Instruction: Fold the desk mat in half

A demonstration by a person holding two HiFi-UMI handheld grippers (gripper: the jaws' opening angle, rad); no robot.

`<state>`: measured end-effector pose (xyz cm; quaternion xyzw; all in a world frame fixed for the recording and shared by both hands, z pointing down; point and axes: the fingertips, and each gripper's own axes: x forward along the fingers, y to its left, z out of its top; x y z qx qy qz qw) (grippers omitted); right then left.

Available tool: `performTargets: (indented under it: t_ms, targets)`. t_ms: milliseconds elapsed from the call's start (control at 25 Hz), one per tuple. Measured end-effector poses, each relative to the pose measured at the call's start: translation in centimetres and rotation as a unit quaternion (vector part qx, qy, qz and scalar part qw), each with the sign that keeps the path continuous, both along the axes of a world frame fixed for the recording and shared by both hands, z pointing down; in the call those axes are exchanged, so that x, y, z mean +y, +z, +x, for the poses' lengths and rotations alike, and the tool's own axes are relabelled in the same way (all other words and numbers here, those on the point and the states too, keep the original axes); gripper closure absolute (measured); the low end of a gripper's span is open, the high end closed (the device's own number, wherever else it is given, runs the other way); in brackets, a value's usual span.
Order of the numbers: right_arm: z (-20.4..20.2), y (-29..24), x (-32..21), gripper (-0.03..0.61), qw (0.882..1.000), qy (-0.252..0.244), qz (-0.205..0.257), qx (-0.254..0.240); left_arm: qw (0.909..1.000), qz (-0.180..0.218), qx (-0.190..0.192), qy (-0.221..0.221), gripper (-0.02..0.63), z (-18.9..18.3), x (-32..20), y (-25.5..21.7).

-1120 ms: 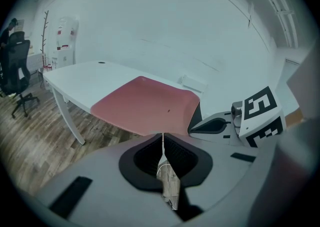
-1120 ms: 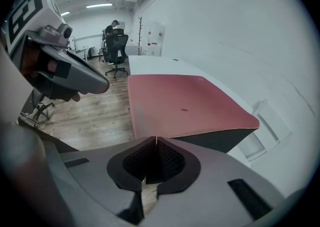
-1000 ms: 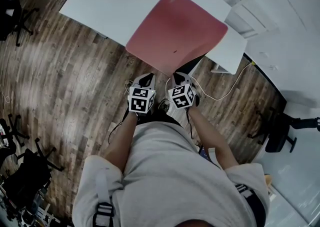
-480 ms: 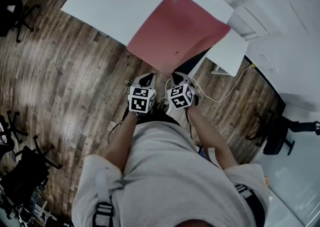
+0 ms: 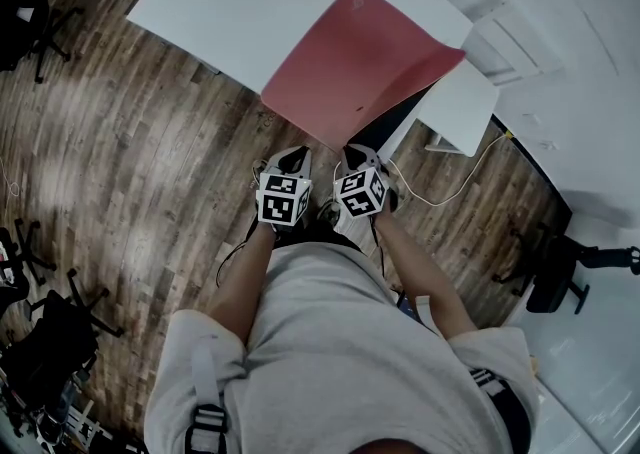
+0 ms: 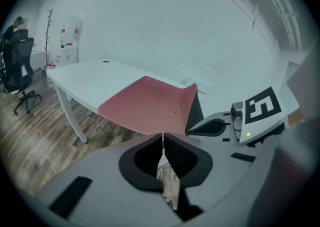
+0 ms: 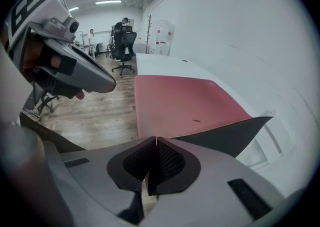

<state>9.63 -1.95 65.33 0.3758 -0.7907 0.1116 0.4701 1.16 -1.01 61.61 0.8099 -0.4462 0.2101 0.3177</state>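
Evidently the mat (image 5: 350,62) is light and floppy: mid-frame it sags off the table (image 5: 230,2), its near edge pinched in the closed left gripper (image 6: 162,138) and right gripper (image 7: 156,141); I'd grip nearer its corners.

Count taken: one desk mat (image 5: 350,62), pink above and black beneath; one white table (image 5: 220,2); two tools, namely the left tool (image 6: 162,141) and the right tool (image 7: 156,143), each bearing one marker cube (image 5: 283,199), two cubes in all. On the wooden floor (image 5: 130,142) lay one white cable (image 5: 450,192), and at least four black office chairs (image 5: 555,262) stood there. Two persons (image 7: 122,26) and one coat stand (image 7: 149,28) were noted in the background.
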Motion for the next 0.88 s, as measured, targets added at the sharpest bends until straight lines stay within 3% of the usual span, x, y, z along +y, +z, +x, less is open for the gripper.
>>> performTargets:
  t_ms: [880]
  targets:
    - [-1.4,0.3,-1.0,0.535,1.000,-0.006,0.001,0.011,1.0000,0.000,0.000,0.008,0.591,-1.1,-1.7,0.0]
